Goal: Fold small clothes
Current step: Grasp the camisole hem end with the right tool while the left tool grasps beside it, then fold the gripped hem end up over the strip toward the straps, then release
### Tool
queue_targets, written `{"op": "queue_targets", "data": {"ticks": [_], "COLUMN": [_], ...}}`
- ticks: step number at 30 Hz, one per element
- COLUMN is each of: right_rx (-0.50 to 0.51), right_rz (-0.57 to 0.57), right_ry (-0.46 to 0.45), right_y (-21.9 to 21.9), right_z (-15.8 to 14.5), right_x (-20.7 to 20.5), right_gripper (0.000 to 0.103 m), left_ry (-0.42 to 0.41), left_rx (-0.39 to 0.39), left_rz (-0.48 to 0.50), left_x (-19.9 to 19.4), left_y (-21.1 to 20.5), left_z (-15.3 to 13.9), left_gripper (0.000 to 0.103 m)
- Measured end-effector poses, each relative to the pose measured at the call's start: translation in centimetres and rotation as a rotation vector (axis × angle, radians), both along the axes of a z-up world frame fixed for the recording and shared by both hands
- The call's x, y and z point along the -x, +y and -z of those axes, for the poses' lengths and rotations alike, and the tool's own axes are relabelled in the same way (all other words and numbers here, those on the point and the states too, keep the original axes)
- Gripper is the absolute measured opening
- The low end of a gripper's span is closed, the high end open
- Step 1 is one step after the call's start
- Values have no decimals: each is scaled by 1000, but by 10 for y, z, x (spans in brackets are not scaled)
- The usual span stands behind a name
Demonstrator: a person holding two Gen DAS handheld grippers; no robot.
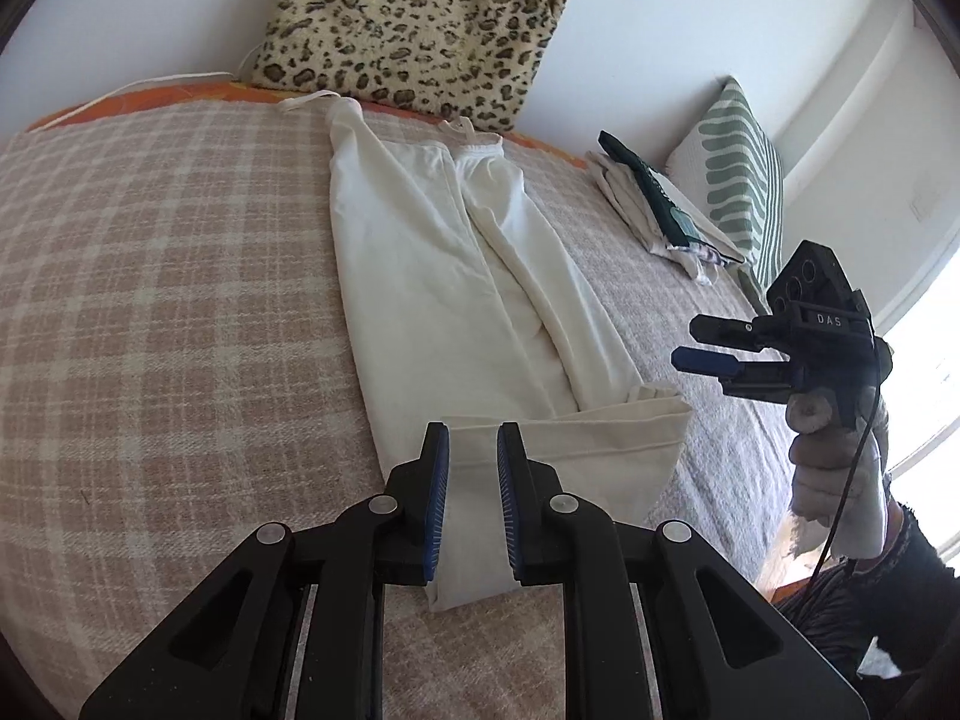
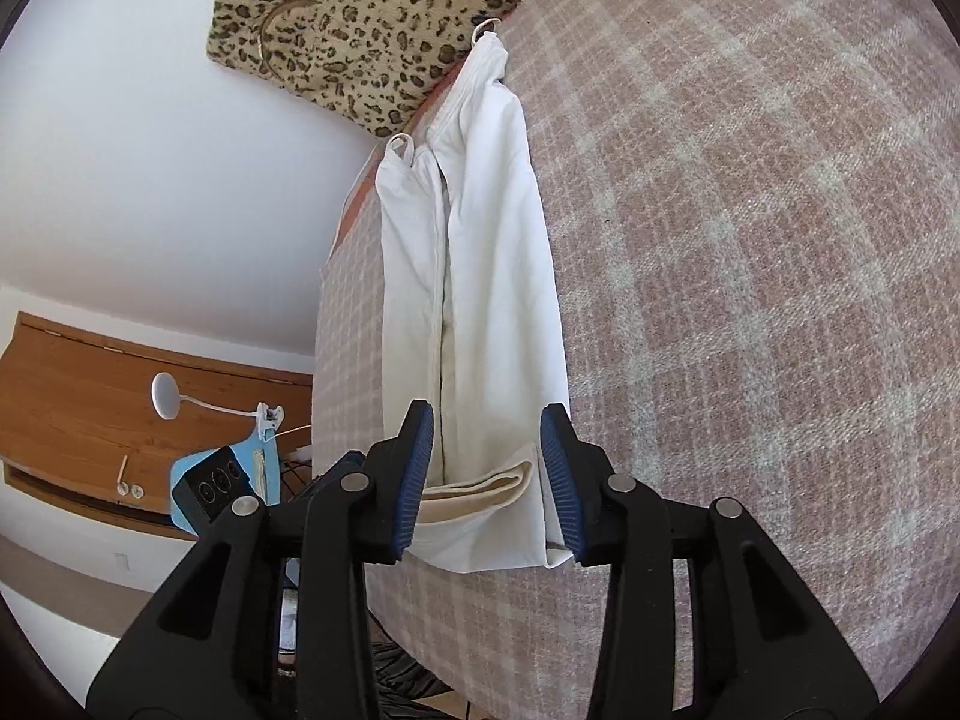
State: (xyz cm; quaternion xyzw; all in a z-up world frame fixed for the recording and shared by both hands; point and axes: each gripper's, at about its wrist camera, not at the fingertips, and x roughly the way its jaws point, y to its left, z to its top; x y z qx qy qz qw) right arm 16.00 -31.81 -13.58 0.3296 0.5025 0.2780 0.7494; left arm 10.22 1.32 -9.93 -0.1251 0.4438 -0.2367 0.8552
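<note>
Checked pink-and-cream blanket (image 1: pixel 150 300) covers the bed. White trousers (image 1: pixel 420 276) lie lengthwise on it, waistband toward 12 o'clock near the leopard-print cushion (image 1: pixel 414 18), hems folded back at 6 o'clock. Left gripper (image 1: pixel 474 501) stands slightly parted over the folded hem, pinching nothing. Right gripper (image 2: pixel 487 480) is spread, hem between its pads, unclamped.

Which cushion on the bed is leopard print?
The leopard-print cushion propped against the wall just beyond the white trousers. The other, the green-striped cushion, stands farther right by the folded pile.
</note>
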Motion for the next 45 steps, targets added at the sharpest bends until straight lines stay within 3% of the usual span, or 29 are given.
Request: {"op": "queue_targets", "data": {"ticks": [3, 12, 13, 15, 18, 26, 32, 40, 43, 45], "right_rx": [170, 401, 432, 475, 513, 494, 444, 398, 390, 413], "right_rz": [-55, -240, -250, -271, -282, -283, -270, -285, -298, -283], "right_ry": [-86, -228, -252, -287, -301, -289, -288, -261, -266, -283], "right_y": [3, 37, 45, 58, 70, 79, 69, 76, 79, 80], "right_z": [-8, -12, -16, -21, -23, -20, -22, -13, -14, -15], "right_x": [9, 32, 31, 29, 20, 3, 1, -8, -5, -4], "right_gripper": [40, 39, 39, 39, 39, 39, 40, 39, 13, 8], "left_ry": [-37, -27, -27, -28, -31, -75, -56, -80, -74, -78], "left_rx": [-56, -127, -135, -146, -166, -247, -207, -232, -217, -211], "left_rz": [48, 37, 41, 43, 54, 88, 72, 70, 60, 48], "left_x": [7, 2, 0, -2, -3, -5, -9, -5, -5, -5], "left_y": [-7, -11, -13, -17, -23, -41, -36, -40, -37, -34], "left_z": [-1, 12, 12, 13, 15, 20, 20, 19, 18, 16], "left_gripper": [15, 16, 18, 33, 35, 35, 12, 5, 4, 4]}}
